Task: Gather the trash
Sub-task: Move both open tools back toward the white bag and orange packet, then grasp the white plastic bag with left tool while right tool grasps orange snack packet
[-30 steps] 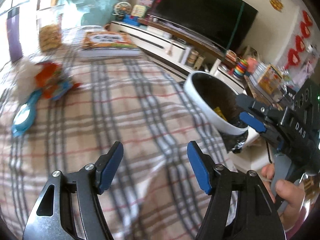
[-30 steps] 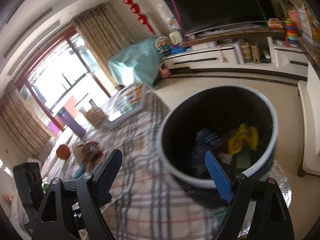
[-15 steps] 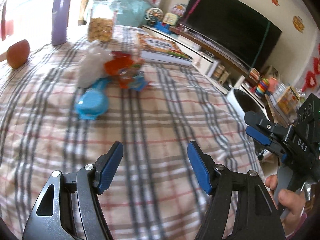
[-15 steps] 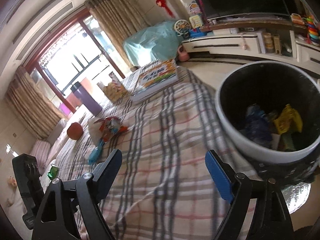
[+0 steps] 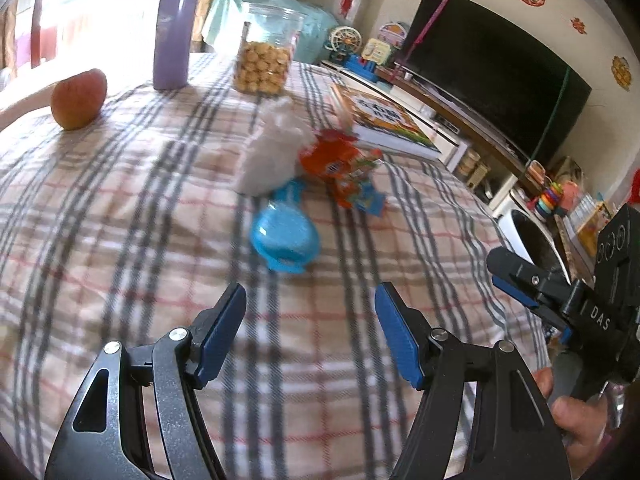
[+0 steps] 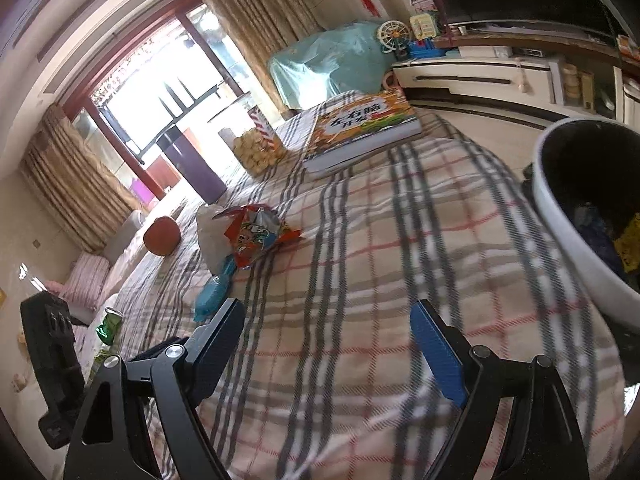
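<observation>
On the plaid tablecloth (image 5: 120,208) lie a blue plastic wrapper (image 5: 285,240), an orange-red snack bag (image 5: 340,168) and a crumpled white bag (image 5: 272,152), close together. My left gripper (image 5: 310,332) is open and empty, just short of the blue wrapper. My right gripper (image 6: 328,344) is open and empty over the table; the same trash shows ahead-left of it: snack bag (image 6: 256,232), white bag (image 6: 212,232), blue wrapper (image 6: 212,296). The white trash bin (image 6: 568,216) with a dark liner holds wrappers at the table's right edge; it also shows in the left wrist view (image 5: 520,232).
An apple (image 5: 78,98), a purple bottle (image 5: 174,32), a jar of biscuits (image 5: 264,54) and a thick book (image 5: 384,124) stand at the table's far side. A green can (image 6: 108,324) lies left. A TV (image 5: 492,68) and cabinet stand beyond.
Both grippers have swung left, away from the bin and toward the pile of trash, which now lies nearer and more central. Both stay open and empty.
</observation>
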The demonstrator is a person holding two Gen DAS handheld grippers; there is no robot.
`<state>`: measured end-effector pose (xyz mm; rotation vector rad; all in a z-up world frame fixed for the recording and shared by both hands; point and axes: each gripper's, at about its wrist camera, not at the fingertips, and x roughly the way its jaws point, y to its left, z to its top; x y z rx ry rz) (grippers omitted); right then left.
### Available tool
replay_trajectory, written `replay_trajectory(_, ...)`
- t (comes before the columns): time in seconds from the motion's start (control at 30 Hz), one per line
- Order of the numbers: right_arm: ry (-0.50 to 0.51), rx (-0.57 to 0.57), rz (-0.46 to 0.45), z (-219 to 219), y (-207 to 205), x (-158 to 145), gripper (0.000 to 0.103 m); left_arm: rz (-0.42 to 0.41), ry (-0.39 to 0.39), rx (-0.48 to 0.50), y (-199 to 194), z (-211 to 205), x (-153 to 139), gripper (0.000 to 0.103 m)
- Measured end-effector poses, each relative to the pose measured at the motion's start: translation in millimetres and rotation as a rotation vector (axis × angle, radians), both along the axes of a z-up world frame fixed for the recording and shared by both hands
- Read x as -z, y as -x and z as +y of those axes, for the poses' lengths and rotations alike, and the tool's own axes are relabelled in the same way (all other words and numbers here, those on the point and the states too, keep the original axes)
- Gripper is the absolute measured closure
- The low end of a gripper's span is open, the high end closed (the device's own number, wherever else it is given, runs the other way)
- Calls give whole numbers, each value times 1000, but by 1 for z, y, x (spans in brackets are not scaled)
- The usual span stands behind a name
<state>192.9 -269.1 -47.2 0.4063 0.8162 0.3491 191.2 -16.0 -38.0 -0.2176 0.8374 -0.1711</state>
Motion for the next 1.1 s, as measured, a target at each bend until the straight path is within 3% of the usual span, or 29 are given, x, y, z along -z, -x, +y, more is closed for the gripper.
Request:
replay_trajectory(0.23,-12,-41,25,21,-18,6,19,8,-20,-3,-27,19,-1,35)
replay_trajectory(0.33,-38,-61,46,30,-27,10,27,12,-31,-7,-39,26,0,35)
replay_trajectory(0.43,-65,-80,73,37,-37,17,42,17,-31,-5,-54,36,2,35)
replay_trajectory(0.67,-101,-79,107,48,-62,26,54,35,-16,17,-88,54,7,35)
replay_trajectory(0.87,-132,-83,122,56,-82,31,65,46,-9,71,-108,44,13,35)
replay_trajectory(0.97,-137,-93,126,60,-89,34,79,38,-18,98,-111,34,16,48)
replay_trajectory(1.03,-143,-97,132,61,-91,37,91,44,-14,126,-113,27,18,69)
replay_trajectory(1.1,-142,-98,123,60,-88,37,96,33,-20,140,-111,21,17,77)
